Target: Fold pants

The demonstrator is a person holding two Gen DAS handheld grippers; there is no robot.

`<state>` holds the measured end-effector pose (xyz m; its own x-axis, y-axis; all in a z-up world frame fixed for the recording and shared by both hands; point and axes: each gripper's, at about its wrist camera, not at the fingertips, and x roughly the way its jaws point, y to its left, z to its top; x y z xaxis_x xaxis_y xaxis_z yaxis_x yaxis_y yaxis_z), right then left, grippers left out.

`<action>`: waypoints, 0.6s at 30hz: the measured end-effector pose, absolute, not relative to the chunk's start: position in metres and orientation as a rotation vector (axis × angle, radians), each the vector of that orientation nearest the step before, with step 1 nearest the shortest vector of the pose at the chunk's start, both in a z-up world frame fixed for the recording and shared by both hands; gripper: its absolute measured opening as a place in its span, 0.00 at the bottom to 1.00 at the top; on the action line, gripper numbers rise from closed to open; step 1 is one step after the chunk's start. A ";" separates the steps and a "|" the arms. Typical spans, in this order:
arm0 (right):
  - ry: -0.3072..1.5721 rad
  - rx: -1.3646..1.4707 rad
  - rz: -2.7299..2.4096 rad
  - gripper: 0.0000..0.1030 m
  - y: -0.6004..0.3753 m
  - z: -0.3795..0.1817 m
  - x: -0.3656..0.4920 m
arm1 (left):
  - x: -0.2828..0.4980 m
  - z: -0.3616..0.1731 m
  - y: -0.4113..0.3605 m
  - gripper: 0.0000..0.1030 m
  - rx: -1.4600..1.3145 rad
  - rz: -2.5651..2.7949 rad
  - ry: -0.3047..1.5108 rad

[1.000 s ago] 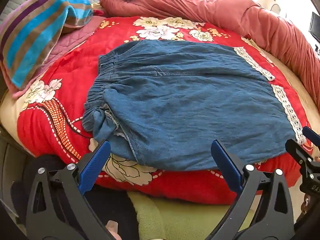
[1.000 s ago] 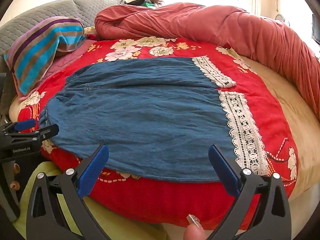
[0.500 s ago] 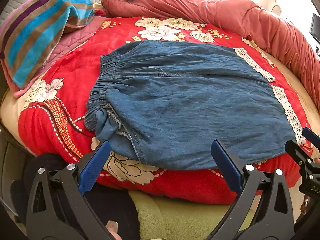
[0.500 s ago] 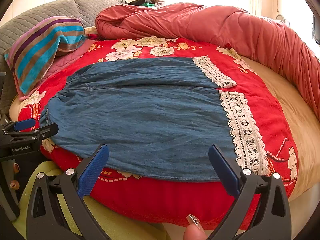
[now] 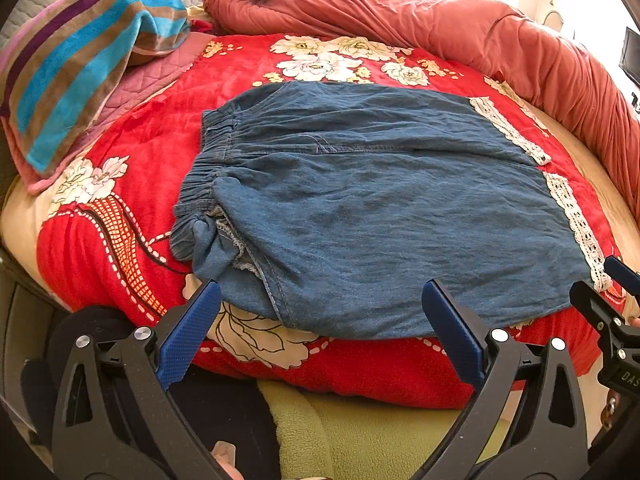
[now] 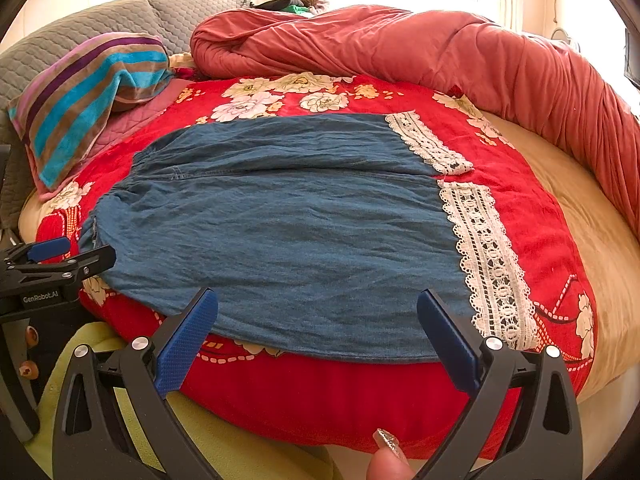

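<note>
Your left gripper (image 5: 320, 320) and right gripper (image 6: 316, 320) gape empty at six o'clock—the pants (image 5: 380, 216) lie flat at centre. Pinch only the top layer and your fold likely drags crooked—the waistband (image 5: 204, 188) is bunched at nine o'clock.

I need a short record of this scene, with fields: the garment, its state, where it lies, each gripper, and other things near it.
garment: blue denim pants with white lace hems
state: spread flat, legs side by side, not yet folded
waistband: elastic waistband bunched at the left end
surface: red floral blanket on a bed
left gripper: open, at the near edge of the pants, holding nothing
right gripper: open, at the near edge, holding nothing
nearby: striped towel; rolled red quilt
</note>
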<state>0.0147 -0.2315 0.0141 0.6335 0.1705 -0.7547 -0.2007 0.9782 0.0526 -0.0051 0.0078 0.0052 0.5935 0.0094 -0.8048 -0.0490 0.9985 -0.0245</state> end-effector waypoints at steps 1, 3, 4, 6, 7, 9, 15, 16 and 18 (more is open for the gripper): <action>0.859 -0.038 0.212 0.96 -0.231 0.014 0.014 | -0.005 0.005 0.008 0.92 -0.048 0.034 0.935; 0.859 -0.038 0.212 0.96 -0.231 0.014 0.014 | -0.005 0.005 0.009 0.92 -0.047 0.035 0.934; 0.858 -0.039 0.212 0.96 -0.231 0.015 0.014 | -0.005 0.005 0.009 0.92 -0.047 0.035 0.934; 0.857 -0.039 0.214 0.96 -0.231 0.014 0.014 | -0.005 0.005 0.009 0.92 -0.047 0.035 0.935; 0.856 -0.040 0.213 0.96 -0.231 0.014 0.014 | -0.005 0.005 0.009 0.92 -0.048 0.034 0.935; 0.856 -0.041 0.214 0.96 -0.231 0.014 0.014 | -0.005 0.006 0.009 0.92 -0.047 0.036 0.934; 0.857 -0.042 0.215 0.96 -0.231 0.015 0.014 | -0.005 0.006 0.009 0.92 -0.048 0.037 0.934; 0.856 -0.043 0.216 0.96 -0.231 0.015 0.014 | -0.005 0.005 0.009 0.92 -0.047 0.037 0.934; 0.858 -0.043 0.216 0.96 -0.230 0.014 0.015 | -0.005 0.005 0.011 0.92 -0.052 0.037 0.936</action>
<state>0.0146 -0.2303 0.0143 0.6333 0.1722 -0.7545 -0.2063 0.9772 0.0498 -0.0047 0.0111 0.0053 0.5928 0.0098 -0.8053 -0.0546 0.9981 -0.0281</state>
